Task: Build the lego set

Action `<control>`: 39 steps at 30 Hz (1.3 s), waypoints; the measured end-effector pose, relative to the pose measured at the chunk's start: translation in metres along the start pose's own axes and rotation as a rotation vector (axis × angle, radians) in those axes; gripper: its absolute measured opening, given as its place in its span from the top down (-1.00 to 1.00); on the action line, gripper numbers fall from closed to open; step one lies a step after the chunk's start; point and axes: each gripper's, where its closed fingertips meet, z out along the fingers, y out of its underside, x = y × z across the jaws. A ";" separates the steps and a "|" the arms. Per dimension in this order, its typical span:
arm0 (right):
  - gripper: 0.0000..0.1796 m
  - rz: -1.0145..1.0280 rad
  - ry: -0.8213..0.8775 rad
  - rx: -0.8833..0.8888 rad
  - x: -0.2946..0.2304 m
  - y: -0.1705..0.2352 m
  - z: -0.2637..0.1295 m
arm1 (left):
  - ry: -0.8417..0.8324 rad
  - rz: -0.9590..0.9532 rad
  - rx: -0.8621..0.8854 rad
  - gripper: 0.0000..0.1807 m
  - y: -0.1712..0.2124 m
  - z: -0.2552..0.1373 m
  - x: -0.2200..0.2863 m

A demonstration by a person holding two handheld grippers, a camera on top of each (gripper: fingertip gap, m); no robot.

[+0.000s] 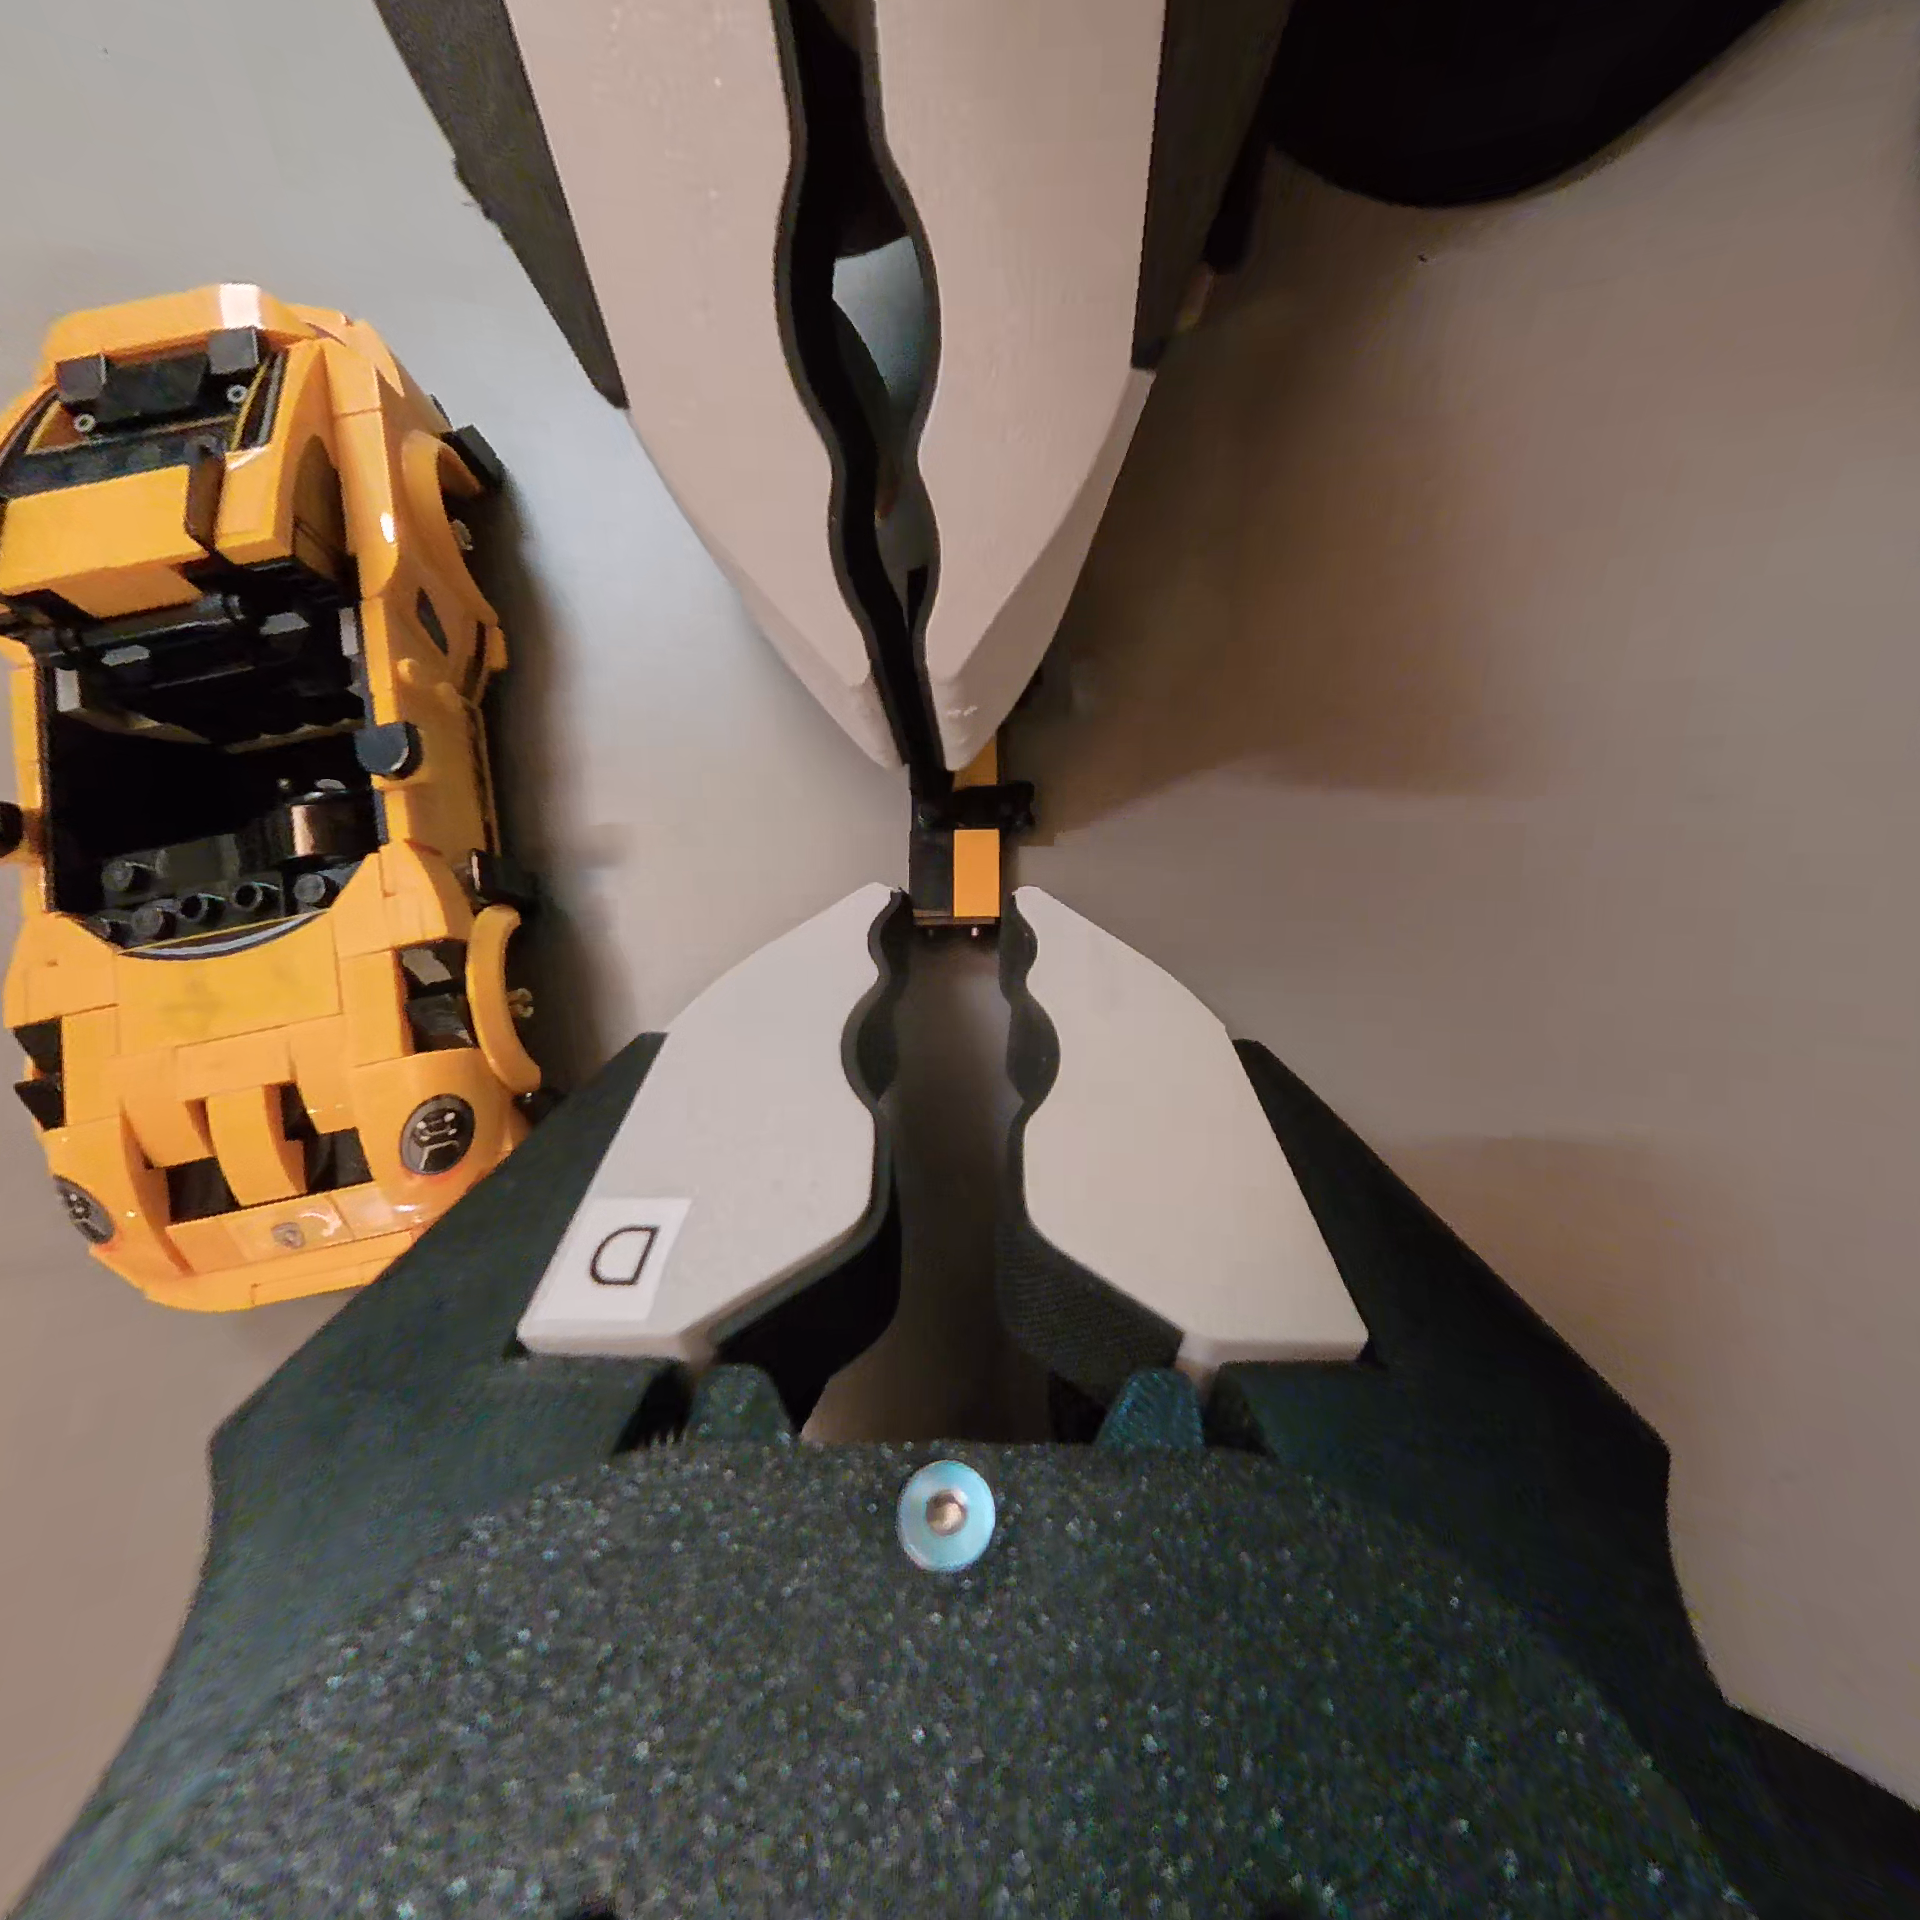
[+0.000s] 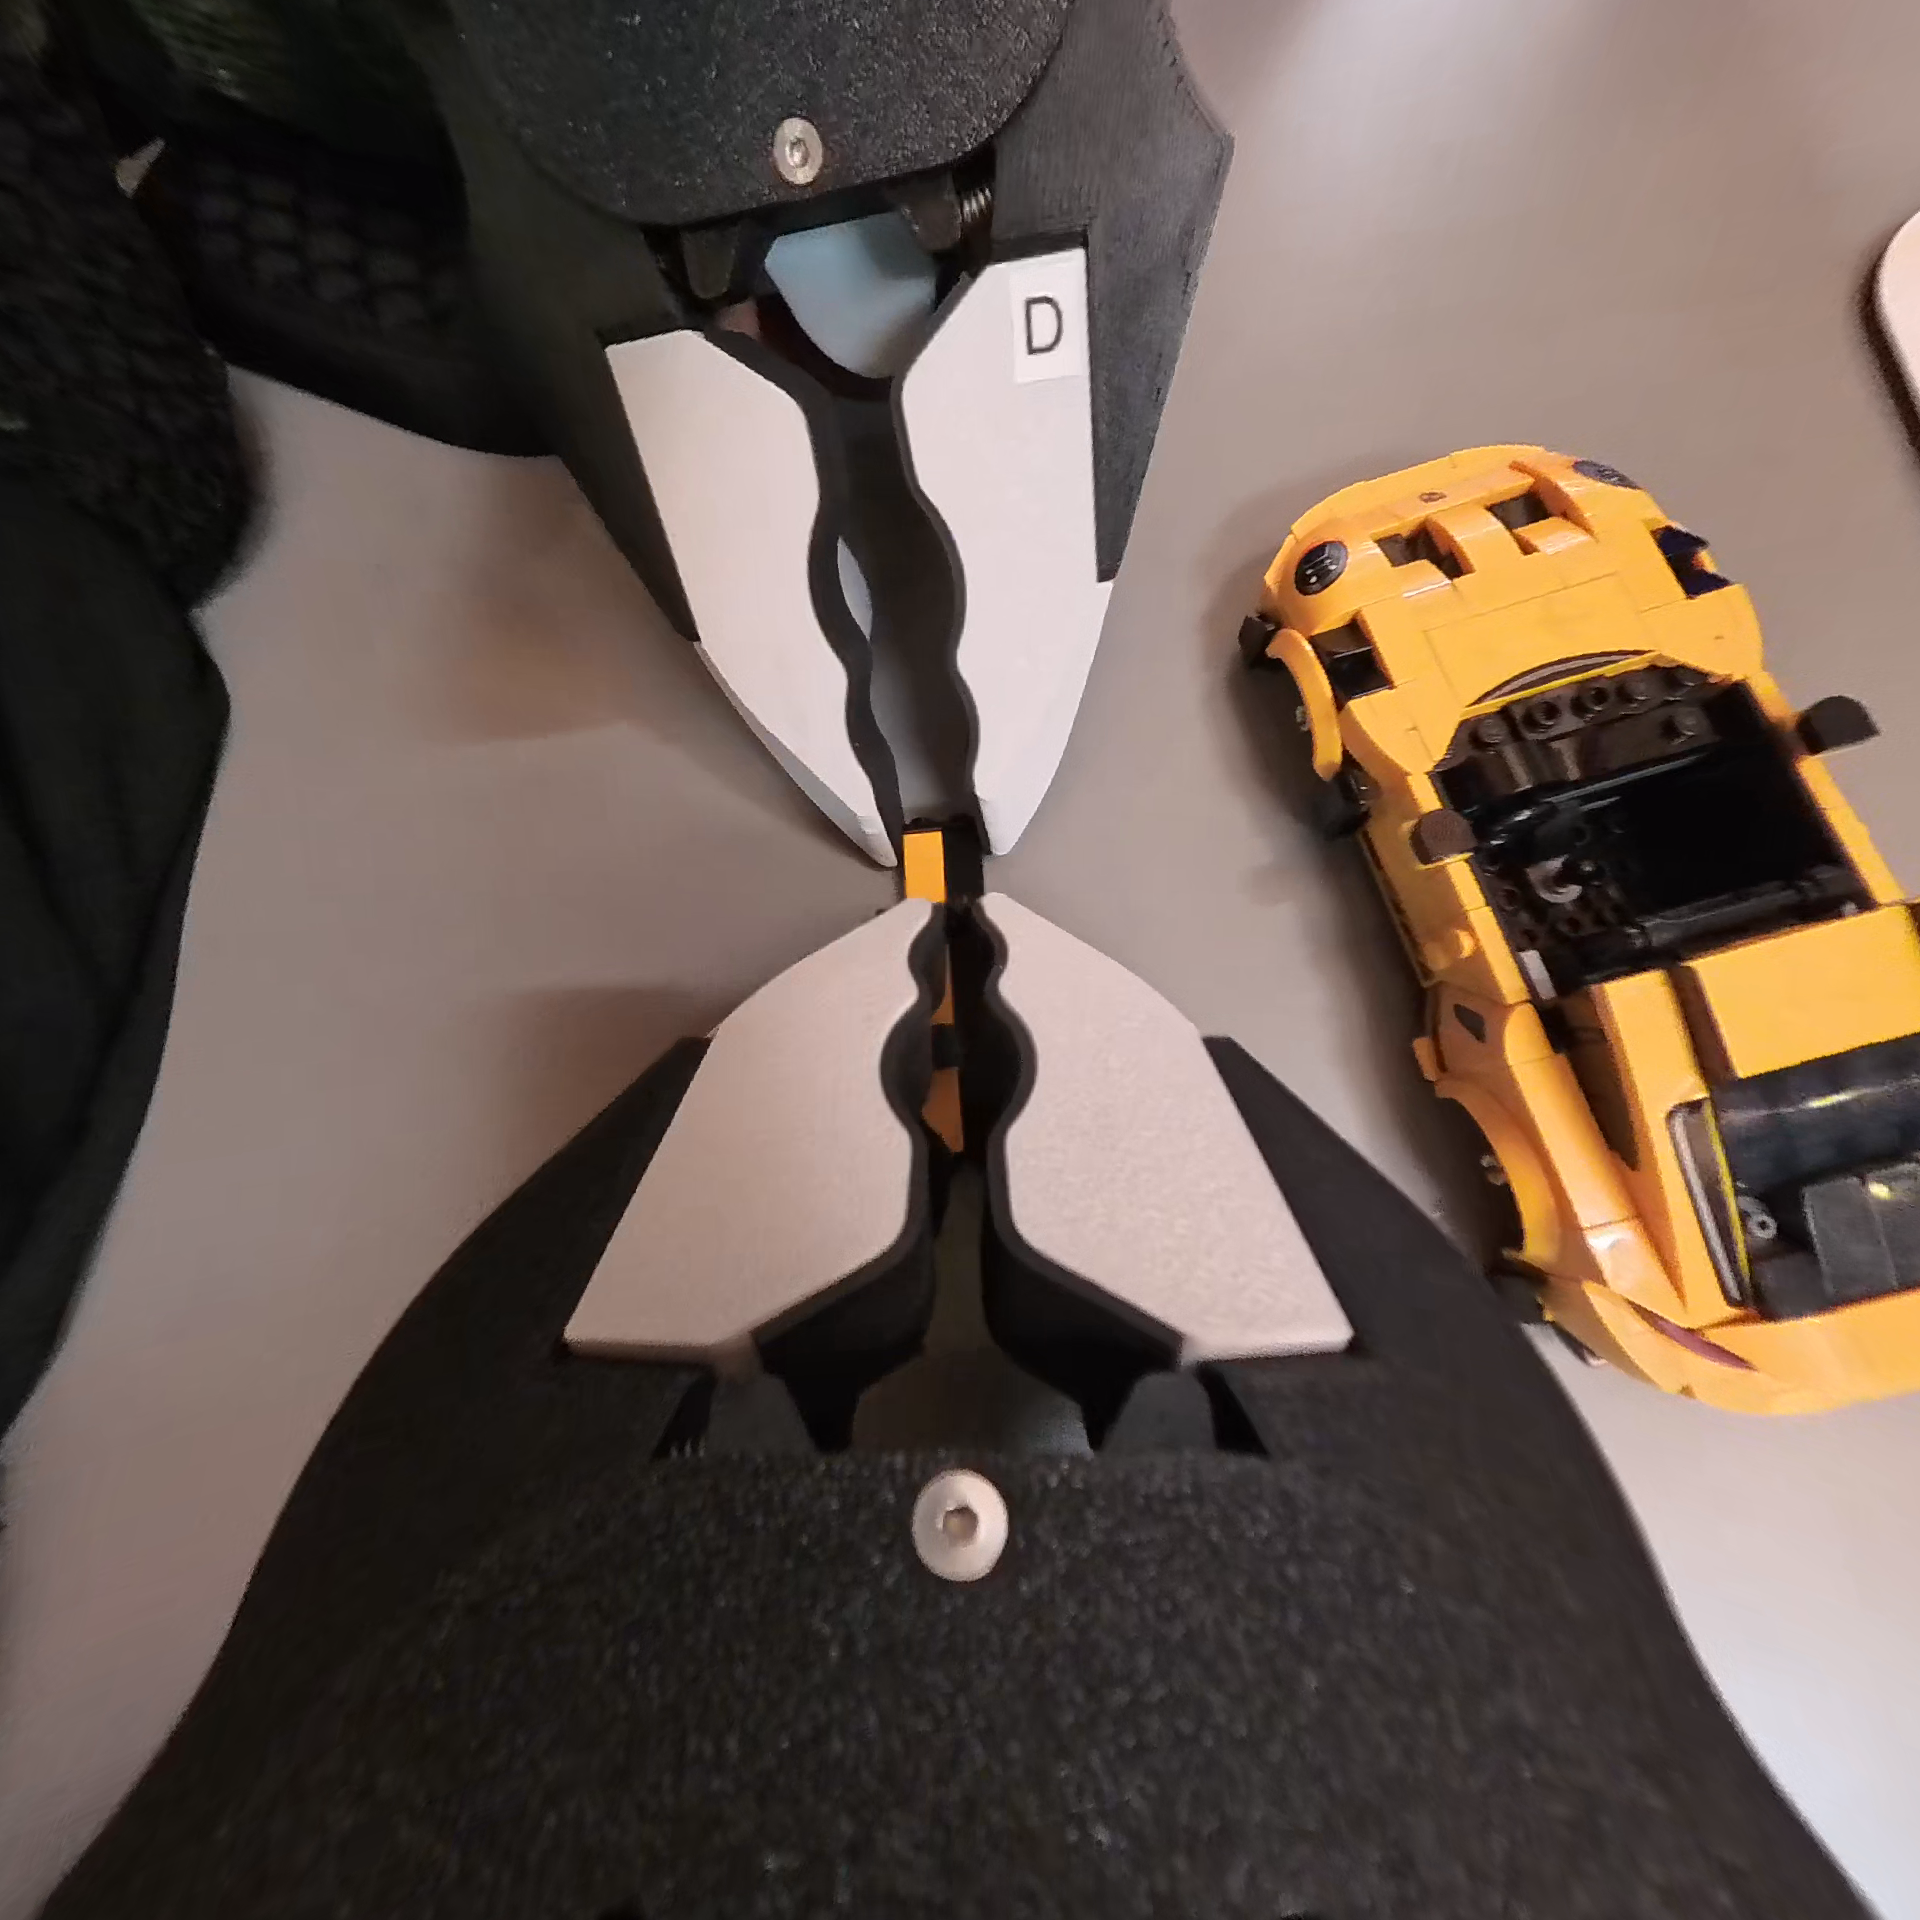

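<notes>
A small yellow-and-black lego piece [image 1: 957, 871] hangs above the grey table [image 1: 1507, 831] between both grippers, which meet tip to tip. My left gripper [image 1: 958, 906] is shut on its near end. My right gripper [image 1: 925, 743] comes from the far side, shut on the other end. In the right wrist view my right gripper [image 2: 951, 916] holds the piece [image 2: 925, 862], part of which runs back between its fingers, and the left gripper [image 2: 935, 844] faces it. A yellow lego car [image 1: 249, 790] with an open black cockpit lies on the table to the left; it shows at the right in the right wrist view [image 2: 1600, 935].
A black mesh fabric thing [image 2: 104, 499] lies along the table's left side in the right wrist view. A dark rounded object [image 1: 1558, 94] sits at the top right of the left wrist view. A white object's edge [image 2: 1901, 312] shows at the far right. The dark rounded object [image 1: 1558, 94] is about equally far from each gripper, around 20 cm.
</notes>
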 end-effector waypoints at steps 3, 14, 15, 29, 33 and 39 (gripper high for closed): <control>0.97 -0.009 0.042 -0.004 0.004 -0.003 -0.001 | 0.003 -0.012 0.003 0.81 0.000 0.000 0.000; 0.96 -0.161 0.212 -0.156 0.006 0.004 0.005 | -0.001 -0.029 0.007 0.82 0.001 0.000 0.000; 0.96 -0.166 0.212 -0.161 0.005 0.004 0.005 | -0.001 -0.030 0.007 0.82 0.001 0.000 0.000; 0.96 -0.134 0.129 -0.188 -0.008 0.006 0.009 | -0.004 -0.039 0.011 0.82 0.001 -0.001 0.000; 0.95 -0.128 0.120 -0.189 -0.009 0.006 0.008 | -0.003 -0.039 0.012 0.82 0.001 -0.001 0.000; 0.91 -0.075 0.092 -0.148 -0.005 -0.002 0.002 | -0.003 -0.037 0.012 0.82 0.001 -0.001 0.000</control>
